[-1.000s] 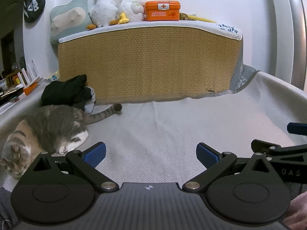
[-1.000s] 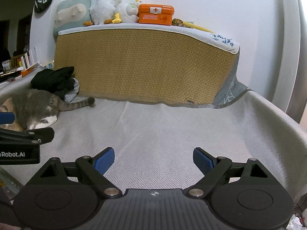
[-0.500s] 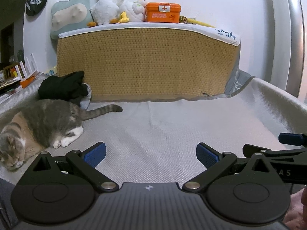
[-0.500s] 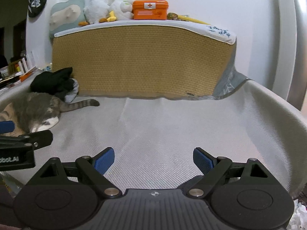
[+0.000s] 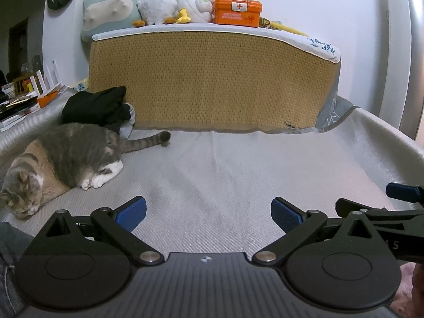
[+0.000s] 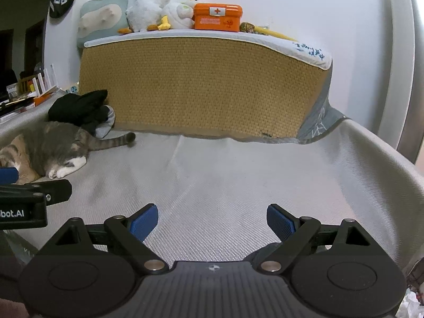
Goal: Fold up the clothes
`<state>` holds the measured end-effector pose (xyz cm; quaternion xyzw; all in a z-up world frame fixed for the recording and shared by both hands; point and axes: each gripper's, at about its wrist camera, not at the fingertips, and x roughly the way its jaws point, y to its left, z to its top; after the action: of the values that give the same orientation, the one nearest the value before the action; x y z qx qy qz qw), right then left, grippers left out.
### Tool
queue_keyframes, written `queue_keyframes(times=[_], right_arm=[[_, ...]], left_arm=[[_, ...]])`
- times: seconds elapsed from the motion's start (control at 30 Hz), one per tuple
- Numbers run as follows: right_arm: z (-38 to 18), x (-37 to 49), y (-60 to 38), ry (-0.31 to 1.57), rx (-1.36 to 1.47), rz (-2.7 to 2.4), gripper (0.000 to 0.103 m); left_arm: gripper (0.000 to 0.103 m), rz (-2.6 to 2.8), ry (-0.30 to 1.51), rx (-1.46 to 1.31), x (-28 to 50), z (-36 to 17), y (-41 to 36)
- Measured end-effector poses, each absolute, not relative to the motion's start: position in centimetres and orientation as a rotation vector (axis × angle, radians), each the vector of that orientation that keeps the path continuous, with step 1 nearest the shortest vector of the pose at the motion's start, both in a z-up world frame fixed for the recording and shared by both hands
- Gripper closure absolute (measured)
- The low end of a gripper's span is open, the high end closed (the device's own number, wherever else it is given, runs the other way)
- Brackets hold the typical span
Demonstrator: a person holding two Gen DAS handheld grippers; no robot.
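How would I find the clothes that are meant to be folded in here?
Find the tall straw-coloured woven block standing at the far end of the grey bed sheet. At its lower left corner, just behind the sleeping cat, lies a crumpled pile of clothes. It is the only black heap there.

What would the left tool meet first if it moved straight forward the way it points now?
Probably nothing soon: the open left tool faces bare grey bed cover, then the woven mat panel behind. The cat lies off to its left. Depth is unclear.
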<state>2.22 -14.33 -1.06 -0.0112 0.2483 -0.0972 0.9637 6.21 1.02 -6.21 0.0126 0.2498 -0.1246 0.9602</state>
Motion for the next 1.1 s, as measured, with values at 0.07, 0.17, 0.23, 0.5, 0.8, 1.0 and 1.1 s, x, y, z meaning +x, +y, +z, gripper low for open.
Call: queue_keyframes(times=[0.07, 0.17, 0.23, 0.5, 0.8, 1.0, 1.1], right_arm=[[-1.0, 2.2, -14.2, 0.505, -0.028, -0.198, 0.011], [-0.7, 2.0, -14.3, 0.507, -0.022, -0.199, 0.011], [-0.5, 1.8, -14.3, 0.506, -0.018, -0.2, 0.011], [0.2, 1.1, -13.7, 0.491, -0.037, -0.188, 0.011], [0.0, 0.7, -13.4, 0.501, -0.048, -0.184, 0.011], [0.1, 0.2, -13.3, 0.505, -0.048, -0.181, 0.011], [0.3, -0.1, -13.3, 0.505, -0.037, -0.182, 0.011]], left_arm=[[0.0, -0.251, 0.507, 0.024, 6.0, -6.1, 1.1], [0.0, -0.25, 0.511, 0.017, 5.6, -5.9, 1.2], [0.0, -0.25, 0.51, 0.02, 5.4, -5.8, 1.3], [0.0, -0.245, 0.503, 0.031, 4.5, -5.4, 1.4], [0.0, -0.246, 0.503, 0.05, 3.7, -5.2, 1.6], [0.0, -0.245, 0.492, 0.056, 3.0, -4.8, 1.8], [0.0, -0.246, 0.497, 0.05, 2.9, -4.9, 1.9]])
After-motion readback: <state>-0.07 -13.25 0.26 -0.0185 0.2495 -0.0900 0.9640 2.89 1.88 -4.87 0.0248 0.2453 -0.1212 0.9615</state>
